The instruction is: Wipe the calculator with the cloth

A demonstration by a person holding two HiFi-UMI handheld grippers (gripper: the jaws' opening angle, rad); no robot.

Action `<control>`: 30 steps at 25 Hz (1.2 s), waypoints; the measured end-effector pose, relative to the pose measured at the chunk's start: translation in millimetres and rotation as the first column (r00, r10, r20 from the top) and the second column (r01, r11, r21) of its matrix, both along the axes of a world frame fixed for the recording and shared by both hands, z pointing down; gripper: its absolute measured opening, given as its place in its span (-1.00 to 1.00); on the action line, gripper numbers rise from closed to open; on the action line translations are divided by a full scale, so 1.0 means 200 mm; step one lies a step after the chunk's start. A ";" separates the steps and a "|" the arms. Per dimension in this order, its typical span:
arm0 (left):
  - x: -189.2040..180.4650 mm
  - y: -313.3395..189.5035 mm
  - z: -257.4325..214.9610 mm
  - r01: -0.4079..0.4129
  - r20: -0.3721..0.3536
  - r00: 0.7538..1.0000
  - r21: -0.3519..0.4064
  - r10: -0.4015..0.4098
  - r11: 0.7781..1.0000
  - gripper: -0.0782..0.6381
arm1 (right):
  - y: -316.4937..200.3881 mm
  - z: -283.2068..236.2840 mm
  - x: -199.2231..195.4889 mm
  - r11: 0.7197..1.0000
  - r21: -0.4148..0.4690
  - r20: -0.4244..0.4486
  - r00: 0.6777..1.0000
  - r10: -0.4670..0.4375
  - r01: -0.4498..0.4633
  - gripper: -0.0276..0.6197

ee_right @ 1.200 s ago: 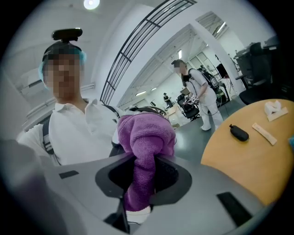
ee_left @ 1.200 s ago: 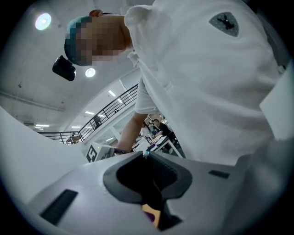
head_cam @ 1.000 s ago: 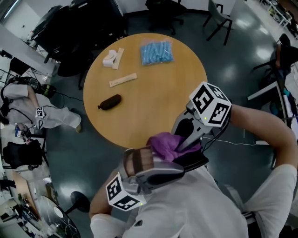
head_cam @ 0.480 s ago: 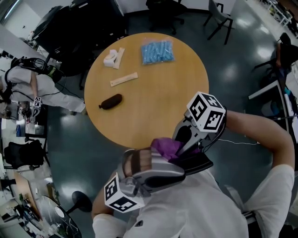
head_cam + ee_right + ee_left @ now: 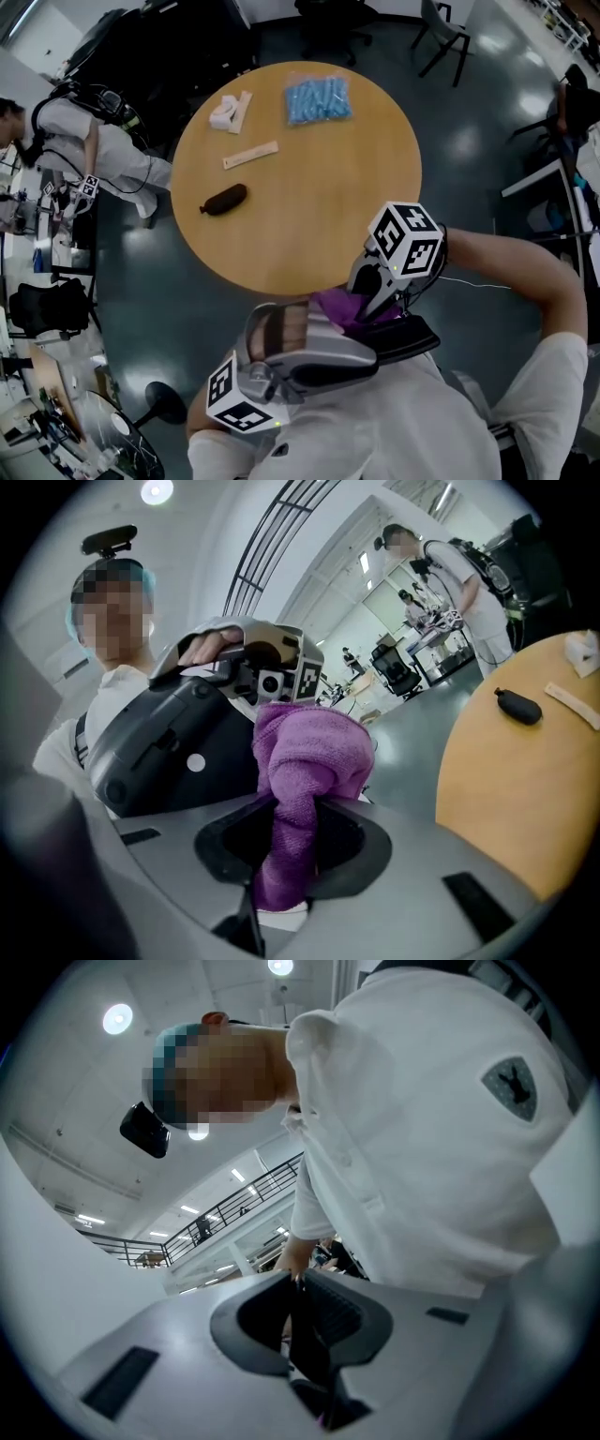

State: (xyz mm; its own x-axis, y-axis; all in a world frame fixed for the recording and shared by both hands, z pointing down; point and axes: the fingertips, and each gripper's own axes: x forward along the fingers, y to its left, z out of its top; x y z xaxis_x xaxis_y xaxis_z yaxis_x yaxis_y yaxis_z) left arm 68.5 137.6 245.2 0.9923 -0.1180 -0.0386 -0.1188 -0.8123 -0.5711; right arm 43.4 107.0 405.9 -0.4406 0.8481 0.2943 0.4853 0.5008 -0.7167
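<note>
- Round wooden worktop (image 5: 309,225) fills the middle of the head view, with dark glossy floor (image 5: 141,281) around it.
- I see the calculator (image 5: 169,747) as a flat dark slab held in the air just off the worktop's near rim, close to the person's white shirt (image 5: 403,431) and not resting on anything.
- On the left gripper (image 5: 295,1283) the fingers are clenched on the calculator. In the left gripper view the slab stands edge-on between them.
- The cloth (image 5: 309,757) is purple and bunched into a knot-like bundle.
- The right gripper (image 5: 298,801) has its fingers clenched on the cloth's lower part, and the bundle bulges out past the fingertips.
- The bundle sits right beside the calculator's dark face. I cannot tell whether it presses on it.
- From above, the right gripper comes in from the right and the left gripper from below left, and they meet over the calculator.
- A hand (image 5: 211,647) grips the left gripper's handle in the right gripper view.
- Well apart from the calculator, the worktop carries a dark oval object (image 5: 223,200), a pale flat strip (image 5: 250,156), a small white item (image 5: 228,114) and a blue packet (image 5: 317,101) on the far side.
- Another person in white (image 5: 103,141) bends over at the left, beyond the worktop.
</note>
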 end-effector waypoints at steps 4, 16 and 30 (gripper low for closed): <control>0.01 0.03 -0.02 0.011 -0.005 1.000 0.022 -0.011 1.000 -0.65 | 0.06 0.12 0.03 0.992 0.103 -0.033 0.997 -0.065 0.068 -0.61; 0.03 0.04 0.03 0.004 0.015 1.000 -0.001 -0.004 1.000 -0.65 | -0.17 -0.34 0.02 0.979 0.203 0.182 0.982 -0.048 0.011 -0.61; -0.04 -0.04 -0.03 0.083 -0.127 0.987 -0.119 -0.098 0.989 -0.66 | -0.28 0.26 -0.02 0.927 0.368 0.066 0.997 0.047 -0.068 -0.61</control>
